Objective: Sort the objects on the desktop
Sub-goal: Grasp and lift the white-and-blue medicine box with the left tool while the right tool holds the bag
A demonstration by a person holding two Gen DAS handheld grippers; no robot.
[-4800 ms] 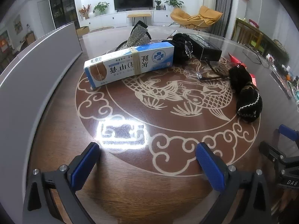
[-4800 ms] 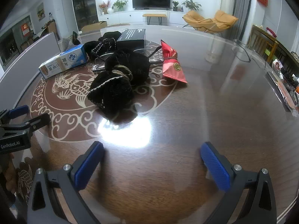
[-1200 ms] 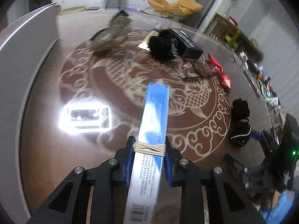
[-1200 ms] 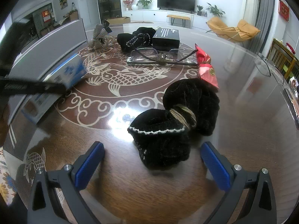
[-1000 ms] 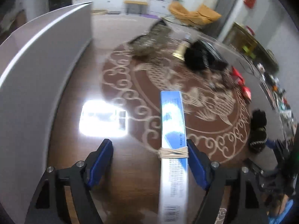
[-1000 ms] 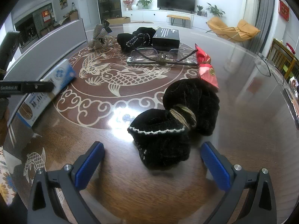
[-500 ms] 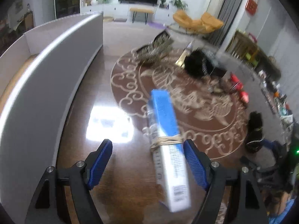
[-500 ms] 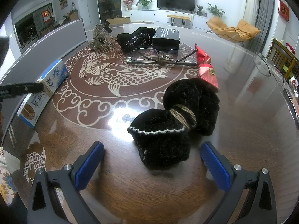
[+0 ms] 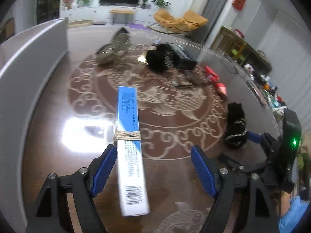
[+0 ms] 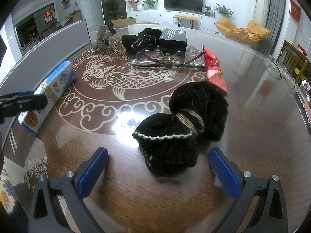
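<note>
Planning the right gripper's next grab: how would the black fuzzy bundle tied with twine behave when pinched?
The black fuzzy bundle tied with twine looks soft, so probably squashes and sags. Likely light. Its twine waist seems the firmest grip.

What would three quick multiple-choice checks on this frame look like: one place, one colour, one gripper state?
1. Where does the blue-and-white box lie?
A. on the table near the grey panel
B. on top of the black case
C. inside a basket

2. What colour are the pads of the right gripper?
A. red
B. blue
C. green

3. How does the left gripper stand relative to the box?
A. shut on it
B. open, box between the fingers but not clamped
C. open, box nowhere near

Key: 1 A, the right wrist view shows it on the table beside the grey panel. 2 B, both pads are blue. 3 B, there is a wide gap on the box's right side.
</note>
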